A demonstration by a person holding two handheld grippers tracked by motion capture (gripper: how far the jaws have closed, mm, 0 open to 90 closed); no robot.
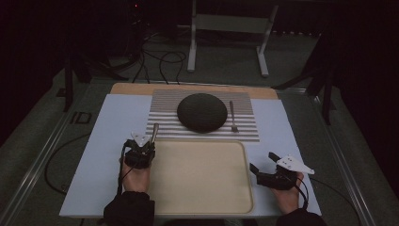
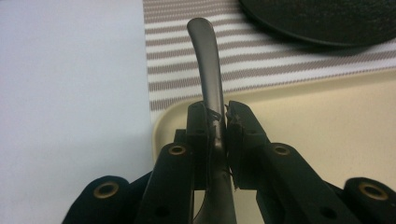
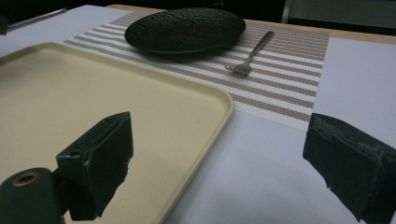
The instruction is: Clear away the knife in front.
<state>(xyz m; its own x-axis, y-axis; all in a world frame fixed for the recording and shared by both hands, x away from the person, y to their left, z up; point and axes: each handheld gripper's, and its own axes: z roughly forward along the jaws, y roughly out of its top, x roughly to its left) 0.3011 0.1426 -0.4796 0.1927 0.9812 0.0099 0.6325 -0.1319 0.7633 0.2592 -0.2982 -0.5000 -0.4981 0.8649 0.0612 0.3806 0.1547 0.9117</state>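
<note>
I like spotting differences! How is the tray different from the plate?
The tray is cream, rectangular with rounded corners, and sits near the person; the plate is black, round and bumpy-textured, and sits farther off on the striped placemat. The tray looks bigger. Both are empty.

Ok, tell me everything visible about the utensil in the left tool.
The utensil is a slim grey metal piece with a smooth, curved, rounded handle end. The left tool clamps it mid-handle, handle end pointing toward the striped placemat, over the tray corner. Its working end is hidden.

Black plate (image 1: pixel 202 112), fork (image 1: pixel 232 116), striped placemat (image 1: pixel 164 106).
</note>
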